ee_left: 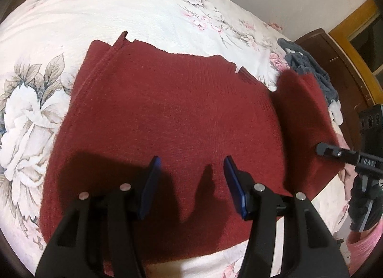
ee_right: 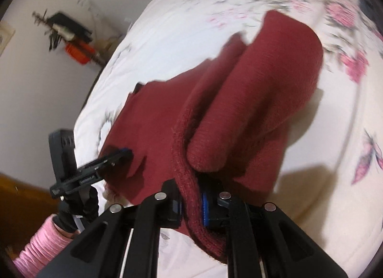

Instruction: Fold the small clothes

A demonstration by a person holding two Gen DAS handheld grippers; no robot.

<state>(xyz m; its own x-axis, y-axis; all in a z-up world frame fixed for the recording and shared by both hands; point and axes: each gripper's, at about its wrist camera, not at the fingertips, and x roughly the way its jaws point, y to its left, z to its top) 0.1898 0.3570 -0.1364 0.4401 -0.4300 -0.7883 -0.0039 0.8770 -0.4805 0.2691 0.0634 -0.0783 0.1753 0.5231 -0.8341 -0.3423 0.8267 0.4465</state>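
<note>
Left wrist view: left gripper [ee_left: 191, 170] gapes over red sweater [ee_left: 167, 115] | right gripper [ee_right: 191, 202] pinches sweater's ribbed edge at 6 o'clock | floral bedsheet [ee_left: 119, 2] beneath

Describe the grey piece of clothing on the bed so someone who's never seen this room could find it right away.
Start from the bed with the white floral bedspread. Most of its middle is taken by a dark red sweater lying flat. Past the sweater's lifted side, near the dark wooden bed frame, lies a crumpled grey garment: it is bunched in a heap and blue-grey, while the sweater is spread out and red.
</note>
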